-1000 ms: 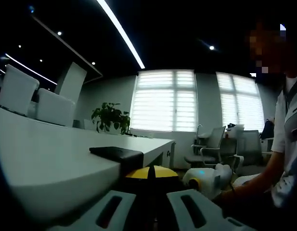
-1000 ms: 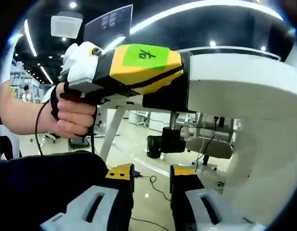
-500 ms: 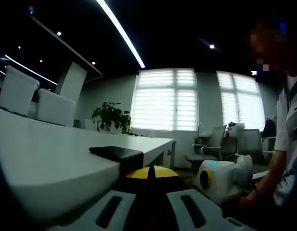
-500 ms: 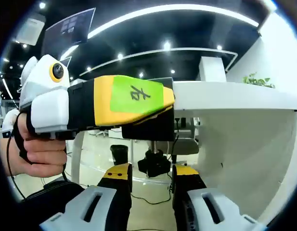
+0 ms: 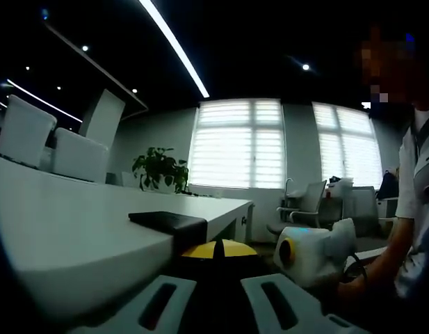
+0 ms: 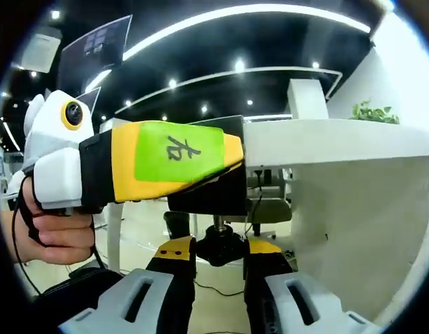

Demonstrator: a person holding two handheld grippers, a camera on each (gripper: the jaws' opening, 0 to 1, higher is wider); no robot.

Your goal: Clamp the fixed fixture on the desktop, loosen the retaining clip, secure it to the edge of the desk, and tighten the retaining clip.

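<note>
The black clamp fixture (image 6: 208, 198) sits on the edge of the white desk (image 6: 325, 139). Its flat top plate (image 5: 169, 221) lies on the desk surface (image 5: 68, 236). My left gripper (image 5: 217, 250) is shut on the fixture's body. In the right gripper view the left gripper (image 6: 231, 163), yellow with a green label, comes in from the left and holds the fixture against the desk edge. Below the desk edge hangs the fixture's threaded screw with a black knob (image 6: 220, 247). My right gripper (image 6: 220, 252) is shut on that knob, one yellow-tipped jaw on each side. The right gripper (image 5: 308, 254) shows low on the right in the left gripper view.
A person (image 5: 416, 209) sits at the right, and a hand (image 6: 54, 233) holds the left gripper. A potted plant (image 5: 160, 169) stands at the desk's far end. Office chairs (image 5: 304, 209) stand by the windows. White desk legs (image 6: 113, 236) and open floor lie below.
My right gripper has come up under the desk edge, and its jaws have closed in on the screw knob. The left gripper has kept its hold on the fixture.
</note>
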